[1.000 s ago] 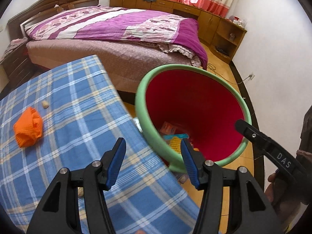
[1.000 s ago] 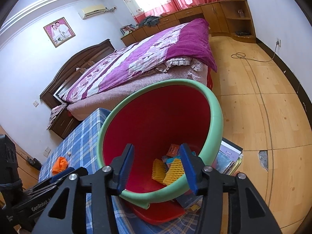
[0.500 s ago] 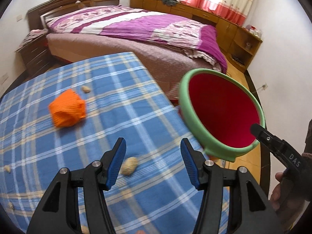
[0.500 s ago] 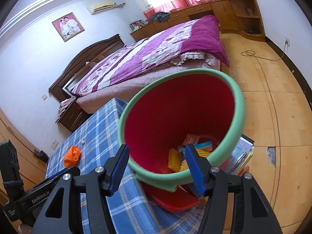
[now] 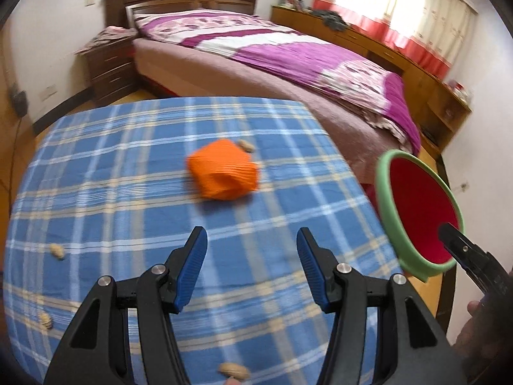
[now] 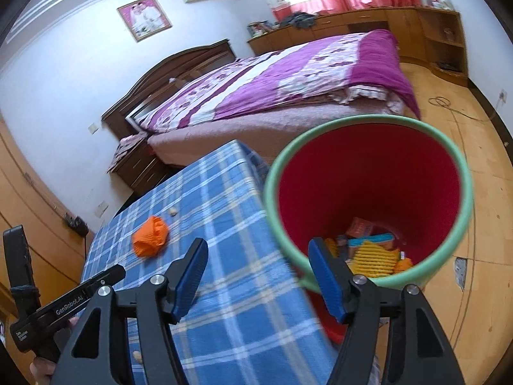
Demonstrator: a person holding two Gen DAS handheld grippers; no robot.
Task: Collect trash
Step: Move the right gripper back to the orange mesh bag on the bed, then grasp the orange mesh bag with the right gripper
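left hand-held gripper: jaws wide, empty | orange wrapper: ahead on tablecloth | right hand-held gripper: wide, empty

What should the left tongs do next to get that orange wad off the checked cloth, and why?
Probably ease the left tongs forward and down onto the orange foam net. They are open and empty, the net lies on the blue plaid tablecloth straight ahead of them, and the red bin sits at the table's right edge, ready to take it.
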